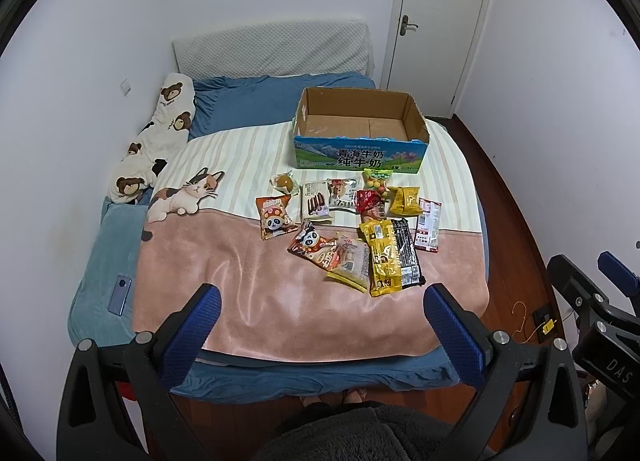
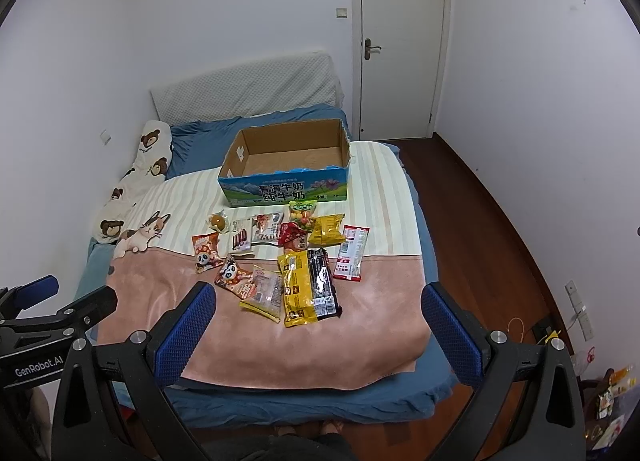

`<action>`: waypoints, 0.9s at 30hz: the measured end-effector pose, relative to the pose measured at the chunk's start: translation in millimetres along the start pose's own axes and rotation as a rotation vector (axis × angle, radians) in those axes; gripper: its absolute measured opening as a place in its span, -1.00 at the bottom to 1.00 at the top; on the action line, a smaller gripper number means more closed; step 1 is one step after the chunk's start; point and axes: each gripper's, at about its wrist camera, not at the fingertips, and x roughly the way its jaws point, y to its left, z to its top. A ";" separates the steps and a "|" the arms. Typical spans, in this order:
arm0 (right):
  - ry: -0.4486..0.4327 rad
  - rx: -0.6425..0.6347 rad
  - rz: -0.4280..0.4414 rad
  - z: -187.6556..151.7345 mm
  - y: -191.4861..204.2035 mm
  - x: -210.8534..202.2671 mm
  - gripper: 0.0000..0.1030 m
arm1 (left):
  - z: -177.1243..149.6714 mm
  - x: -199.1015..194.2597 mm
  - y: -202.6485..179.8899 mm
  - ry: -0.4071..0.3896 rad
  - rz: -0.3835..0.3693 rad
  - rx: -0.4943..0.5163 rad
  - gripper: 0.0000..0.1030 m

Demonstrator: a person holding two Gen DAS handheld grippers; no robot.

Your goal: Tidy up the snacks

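box (image 1: 360,151): matt cardboard | snack packets (image 1: 384,257): glossy plastic | blanket (image 1: 248,281): soft sheeny cloth | floor (image 2: 500,229): polished wood

Each gripper has a black frame with silver round screws and two fingers covered by blue textured pads (image 1: 454,335). The left gripper (image 2: 60,297) carries white "GenRobot.AI" lettering; the right gripper (image 1: 600,281) shows "DAS". The person wears dark fuzzy clothing (image 1: 360,433)

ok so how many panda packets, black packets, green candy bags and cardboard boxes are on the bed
panda packets: 2
black packets: 1
green candy bags: 1
cardboard boxes: 1
total: 5
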 end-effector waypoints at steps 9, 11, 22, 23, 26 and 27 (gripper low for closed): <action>0.018 0.012 0.005 -1.4 3.2 12.4 1.00 | 3.9 7.0 4.0 -0.001 0.015 -0.008 1.00; 0.036 0.016 0.013 1.9 2.8 29.5 1.00 | 7.9 20.7 6.6 0.002 0.033 -0.015 1.00; 0.320 0.029 0.022 -9.5 -6.3 271.2 1.00 | 18.9 201.1 29.5 0.224 0.123 -0.061 1.00; 0.356 0.025 0.032 -13.6 -4.6 297.8 1.00 | 16.2 217.7 28.7 0.244 0.135 -0.051 1.00; 0.433 0.004 0.046 -26.5 3.9 366.5 1.00 | 9.9 257.8 23.3 0.302 0.159 -0.017 1.00; 0.462 -0.005 0.049 -30.8 7.4 387.3 1.00 | 6.4 266.4 22.8 0.319 0.165 -0.010 1.00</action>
